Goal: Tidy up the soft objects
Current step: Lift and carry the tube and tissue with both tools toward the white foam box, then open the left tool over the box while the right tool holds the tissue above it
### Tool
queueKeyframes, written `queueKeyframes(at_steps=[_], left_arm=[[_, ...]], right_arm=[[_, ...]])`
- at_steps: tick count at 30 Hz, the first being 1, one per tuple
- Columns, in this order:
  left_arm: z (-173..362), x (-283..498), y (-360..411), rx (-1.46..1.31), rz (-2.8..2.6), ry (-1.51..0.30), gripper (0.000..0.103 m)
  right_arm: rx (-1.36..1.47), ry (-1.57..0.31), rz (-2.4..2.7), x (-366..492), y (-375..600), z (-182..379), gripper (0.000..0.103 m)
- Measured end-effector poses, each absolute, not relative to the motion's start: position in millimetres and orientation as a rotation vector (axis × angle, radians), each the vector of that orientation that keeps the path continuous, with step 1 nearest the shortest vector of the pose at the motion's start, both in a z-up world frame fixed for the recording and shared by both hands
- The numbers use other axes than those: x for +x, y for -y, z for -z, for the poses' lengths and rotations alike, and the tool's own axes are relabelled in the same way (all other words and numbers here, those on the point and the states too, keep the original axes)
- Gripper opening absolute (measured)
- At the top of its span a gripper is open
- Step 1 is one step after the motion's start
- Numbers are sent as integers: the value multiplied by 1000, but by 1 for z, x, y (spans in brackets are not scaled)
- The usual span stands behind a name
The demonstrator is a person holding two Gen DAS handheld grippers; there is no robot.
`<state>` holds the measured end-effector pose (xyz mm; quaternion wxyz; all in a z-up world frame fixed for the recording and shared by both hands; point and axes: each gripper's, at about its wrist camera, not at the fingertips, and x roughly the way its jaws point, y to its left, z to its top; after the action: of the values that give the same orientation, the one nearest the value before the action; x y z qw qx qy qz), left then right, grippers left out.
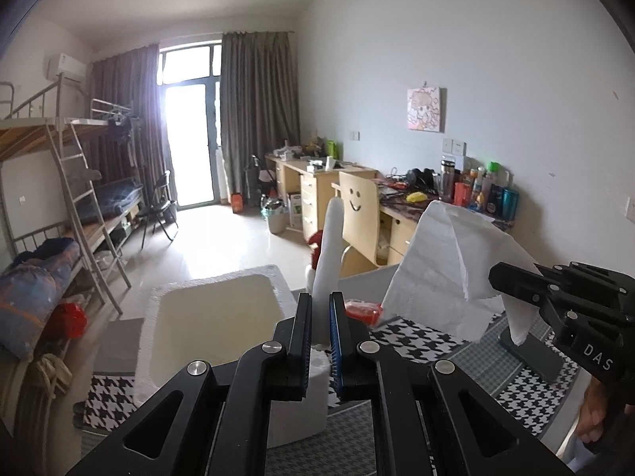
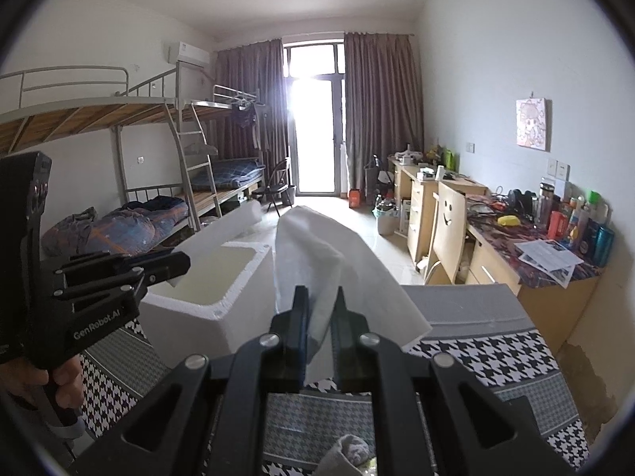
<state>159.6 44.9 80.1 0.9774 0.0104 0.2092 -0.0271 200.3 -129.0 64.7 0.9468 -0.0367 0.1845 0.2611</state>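
A white cloth [image 1: 444, 261] hangs stretched between both grippers above the houndstooth-covered table [image 1: 528, 396]. My left gripper [image 1: 320, 309] is shut on one rolled end of it, which sticks up as a white strip [image 1: 331, 246]. My right gripper [image 2: 321, 301] is shut on the other edge of the cloth [image 2: 317, 254]; it also shows in the left wrist view [image 1: 512, 281]. A white foam box [image 1: 214, 313] stands open just left of the cloth, also seen in the right wrist view [image 2: 214, 277]. My left gripper [image 2: 174, 265] hovers over the box rim there.
A red object [image 1: 363, 311] lies on the table behind the left fingers. A grey cloth [image 2: 349, 452] lies at the table's near edge. A wooden chair [image 1: 359, 214] and a cluttered desk [image 1: 456, 198] stand beyond the table. Bunk beds [image 1: 59, 198] line the left wall.
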Motion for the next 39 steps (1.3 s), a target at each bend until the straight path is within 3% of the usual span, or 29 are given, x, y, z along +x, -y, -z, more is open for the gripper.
queueKeyframes(at_steps=[39], left_arm=[[-64,187,-99,-5,-177,-467,9]], right_arm=[[-108,-371,-686,223,63,-79,13]])
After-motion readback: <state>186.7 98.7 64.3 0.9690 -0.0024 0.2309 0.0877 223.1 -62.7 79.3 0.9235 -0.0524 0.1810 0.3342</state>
